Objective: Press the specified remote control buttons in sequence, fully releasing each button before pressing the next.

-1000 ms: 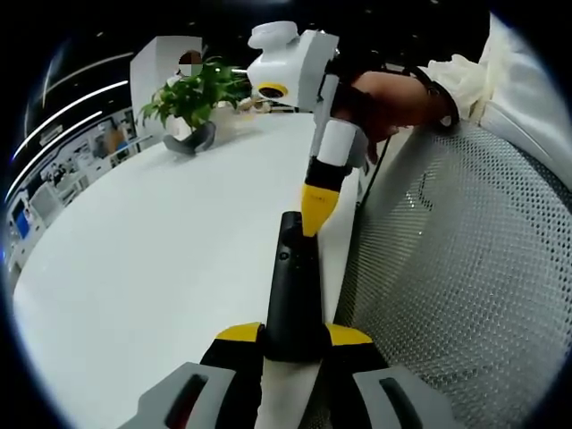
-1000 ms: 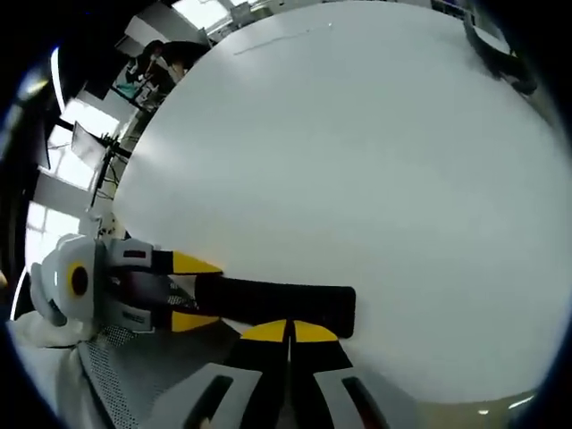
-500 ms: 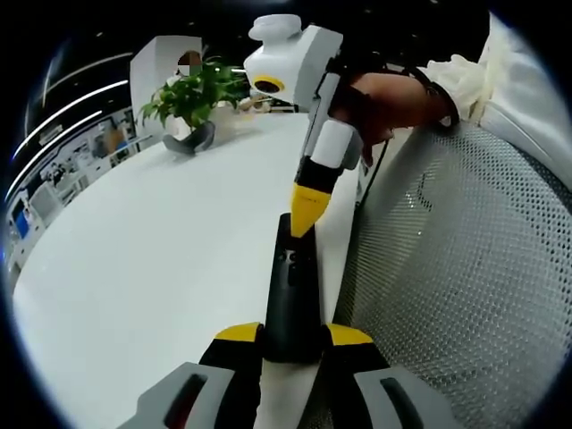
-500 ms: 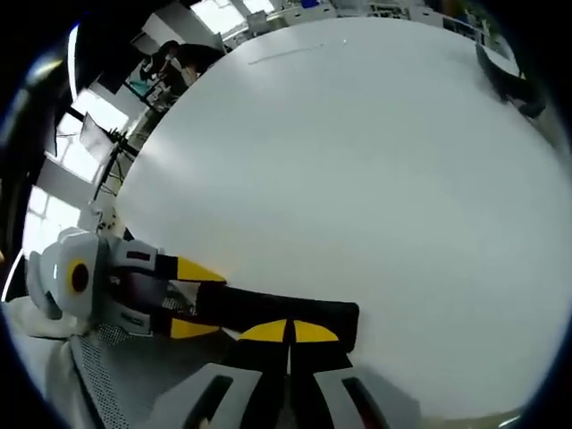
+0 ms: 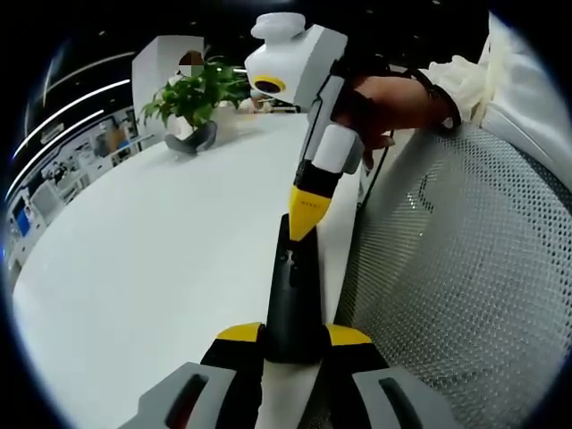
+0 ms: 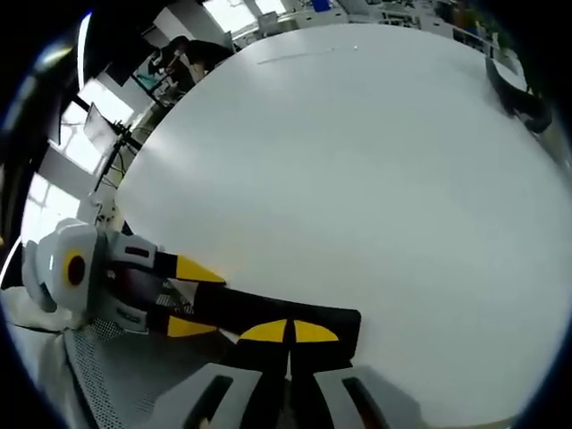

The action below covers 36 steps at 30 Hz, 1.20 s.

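While clamped in left gripper, remote under right gripper tips.

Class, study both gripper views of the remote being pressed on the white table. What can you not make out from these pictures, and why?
- Left gripper view: the buttons of the remote control are too small and foreshortened to read; the right gripper covers its far end.
- Right gripper view: the right gripper hides the middle of the remote, so tip contact with a button cannot be told.
- Right gripper view: the dark object on the table is cut off by the edge.
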Motion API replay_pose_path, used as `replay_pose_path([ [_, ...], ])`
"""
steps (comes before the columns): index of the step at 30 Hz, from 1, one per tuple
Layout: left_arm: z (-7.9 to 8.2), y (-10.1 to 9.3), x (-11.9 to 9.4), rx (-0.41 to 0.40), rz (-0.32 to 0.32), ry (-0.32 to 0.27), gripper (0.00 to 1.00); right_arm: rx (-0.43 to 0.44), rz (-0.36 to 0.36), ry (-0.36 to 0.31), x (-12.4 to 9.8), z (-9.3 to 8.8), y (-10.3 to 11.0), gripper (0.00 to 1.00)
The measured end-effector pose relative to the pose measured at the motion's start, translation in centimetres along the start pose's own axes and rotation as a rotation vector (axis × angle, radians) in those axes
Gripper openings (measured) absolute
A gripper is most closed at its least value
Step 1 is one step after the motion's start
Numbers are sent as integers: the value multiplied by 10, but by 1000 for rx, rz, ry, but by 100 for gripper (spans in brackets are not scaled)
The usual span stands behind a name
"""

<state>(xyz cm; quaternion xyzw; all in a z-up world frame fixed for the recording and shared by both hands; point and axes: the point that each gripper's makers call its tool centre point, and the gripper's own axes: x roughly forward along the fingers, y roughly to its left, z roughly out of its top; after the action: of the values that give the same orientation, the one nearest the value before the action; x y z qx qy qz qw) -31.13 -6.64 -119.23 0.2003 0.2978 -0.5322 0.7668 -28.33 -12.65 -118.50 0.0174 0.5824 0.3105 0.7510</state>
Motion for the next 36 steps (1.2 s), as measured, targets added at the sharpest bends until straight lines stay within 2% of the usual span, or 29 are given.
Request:
replay_pose_path([
  [7,0,0,0,1,-1,-1,24,17,6,-1,0,0,0,0],
  [18,0,0,0,-4,-2,-1,24,-19,-4,-7,0,0,0,0],
  [36,0,0,0,-4,-1,-2,24,-24,-7,6,1,0,1,0],
])
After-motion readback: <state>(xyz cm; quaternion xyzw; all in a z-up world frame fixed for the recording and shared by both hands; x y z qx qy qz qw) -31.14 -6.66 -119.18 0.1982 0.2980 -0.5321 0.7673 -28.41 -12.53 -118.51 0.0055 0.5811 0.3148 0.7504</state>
